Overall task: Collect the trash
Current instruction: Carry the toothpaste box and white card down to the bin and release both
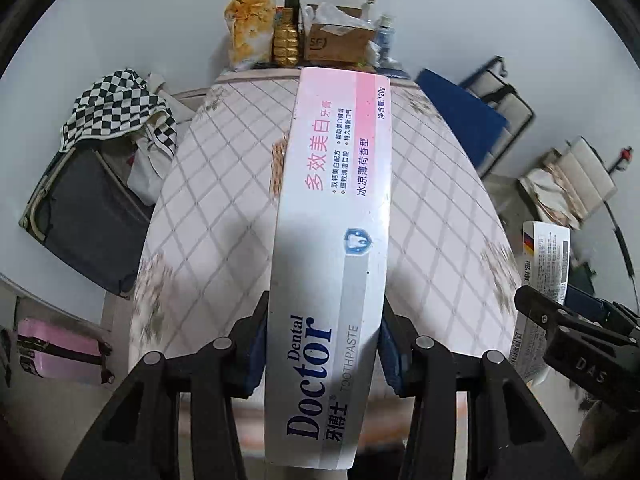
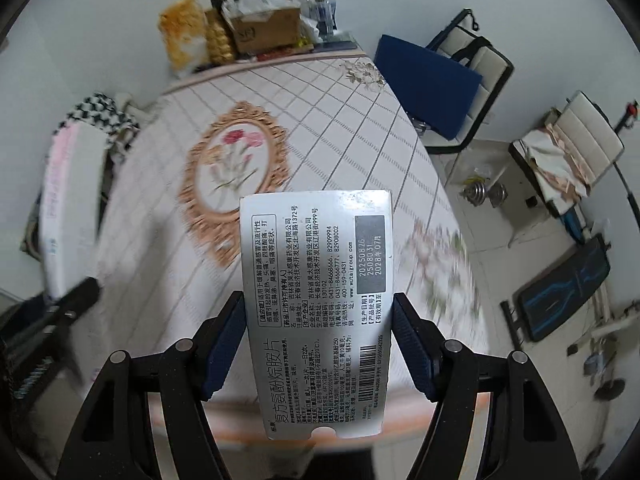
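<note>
Left tool clamped on a long toothpaste box, held above the patterned worktop. Right tool clamped on a silver medicine box, above the same worktop. Clutter at the far edge, possibly a cardboard box.

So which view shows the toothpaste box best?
Left wrist: the toothpaste box fills the centre, sharp, clamped in the left gripper. Right wrist shows it only as a blurred pink-white slab at the left edge.
</note>
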A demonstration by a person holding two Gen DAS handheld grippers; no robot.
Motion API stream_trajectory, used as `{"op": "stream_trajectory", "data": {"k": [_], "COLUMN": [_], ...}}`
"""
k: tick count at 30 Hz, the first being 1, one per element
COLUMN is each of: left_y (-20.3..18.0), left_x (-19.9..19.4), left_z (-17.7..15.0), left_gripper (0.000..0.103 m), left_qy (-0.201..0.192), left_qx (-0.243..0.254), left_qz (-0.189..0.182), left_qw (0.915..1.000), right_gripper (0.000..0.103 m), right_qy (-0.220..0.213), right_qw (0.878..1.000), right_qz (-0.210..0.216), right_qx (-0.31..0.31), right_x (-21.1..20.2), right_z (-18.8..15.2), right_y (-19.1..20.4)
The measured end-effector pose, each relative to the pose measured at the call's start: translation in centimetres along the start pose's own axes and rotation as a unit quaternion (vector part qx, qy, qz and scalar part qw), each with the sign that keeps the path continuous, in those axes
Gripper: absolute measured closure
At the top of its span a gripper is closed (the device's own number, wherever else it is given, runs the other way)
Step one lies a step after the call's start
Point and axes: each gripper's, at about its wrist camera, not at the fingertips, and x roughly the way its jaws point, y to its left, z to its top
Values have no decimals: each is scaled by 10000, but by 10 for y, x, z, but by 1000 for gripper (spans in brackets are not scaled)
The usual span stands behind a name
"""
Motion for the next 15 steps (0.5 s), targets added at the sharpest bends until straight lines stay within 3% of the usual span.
{"op": "stream_trajectory", "data": {"k": [2, 7, 15], "left_y": [4, 23, 43], "left_x": [-9, -19, 27], "left_z": [-24, -87, -206], "left_gripper": [60, 60, 60], "left_qy": [127, 717, 1866], "left_qx": [78, -97, -478], "left_qz": [-103, -528, -559], "left_qw": [9998, 9960, 9797], "right_gripper": [30, 30, 30], "right_qy": [-9, 500, 1867], "right_qw": [9999, 9976, 9796], "right_qz": [56, 320, 459], "right_qx": [99, 364, 585], "right_x": [-17, -33, 25], "right_z": [-31, -115, -261], "right_y": [6, 12, -8]}}
